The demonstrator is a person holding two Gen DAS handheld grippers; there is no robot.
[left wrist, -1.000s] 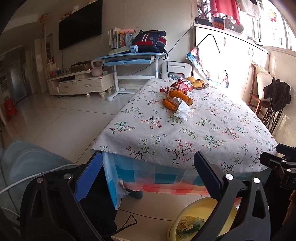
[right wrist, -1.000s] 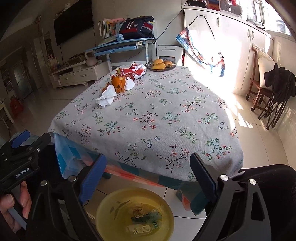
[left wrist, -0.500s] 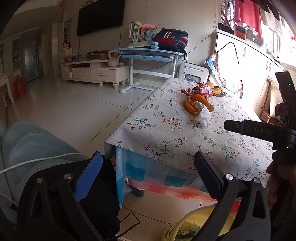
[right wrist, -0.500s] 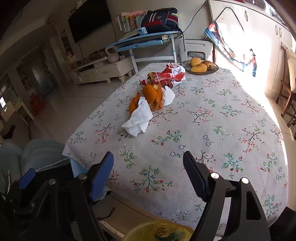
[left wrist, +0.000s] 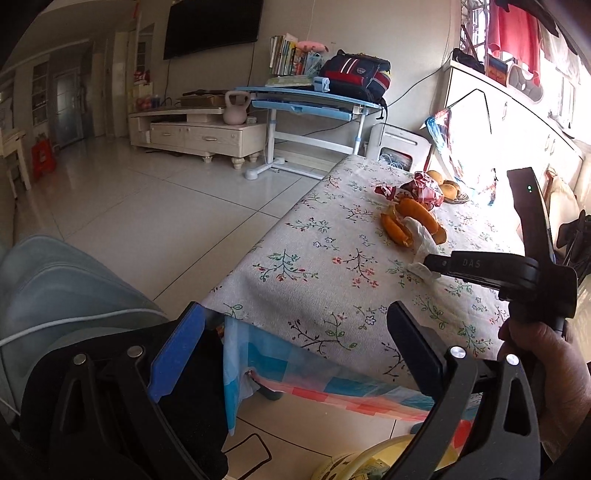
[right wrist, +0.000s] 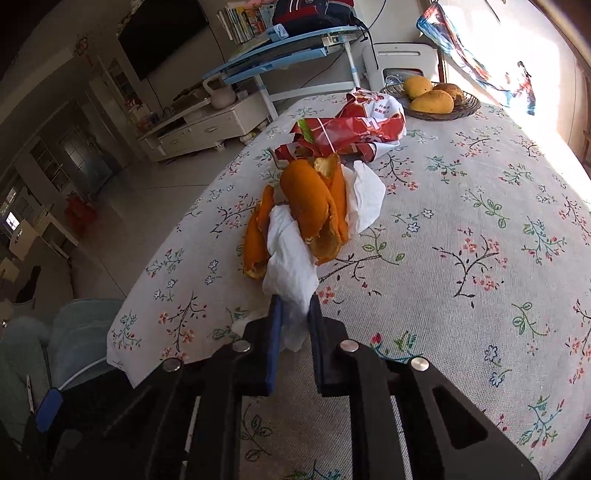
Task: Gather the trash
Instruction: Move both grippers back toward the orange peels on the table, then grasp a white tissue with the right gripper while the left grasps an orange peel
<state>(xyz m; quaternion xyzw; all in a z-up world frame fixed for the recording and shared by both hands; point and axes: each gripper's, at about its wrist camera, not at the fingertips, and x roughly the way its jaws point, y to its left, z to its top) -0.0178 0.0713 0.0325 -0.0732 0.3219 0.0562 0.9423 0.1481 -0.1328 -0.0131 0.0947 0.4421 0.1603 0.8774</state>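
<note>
We see a floral tablecloth [right wrist: 461,206] covering the desk, with a checked cloth [left wrist: 295,373] hanging below its near edge. At the far end sits a wicker dish [right wrist: 465,107] holding mangoes [right wrist: 430,101]. Beyond it stands a blue study table [left wrist: 306,105] carrying a dark backpack [left wrist: 356,75] and a row of books [left wrist: 286,55]. A pink kettlebell [left wrist: 235,109] rests on the low cream cabinet [left wrist: 199,134], under a wall television [left wrist: 210,26].

A crumpled white tissue [right wrist: 291,254] is stretched along the floral table [right wrist: 461,236], its near end pinched. Curled orange peels [right wrist: 314,206] are laid over it. A torn red wrapper [right wrist: 351,133] is lying just behind.
</note>
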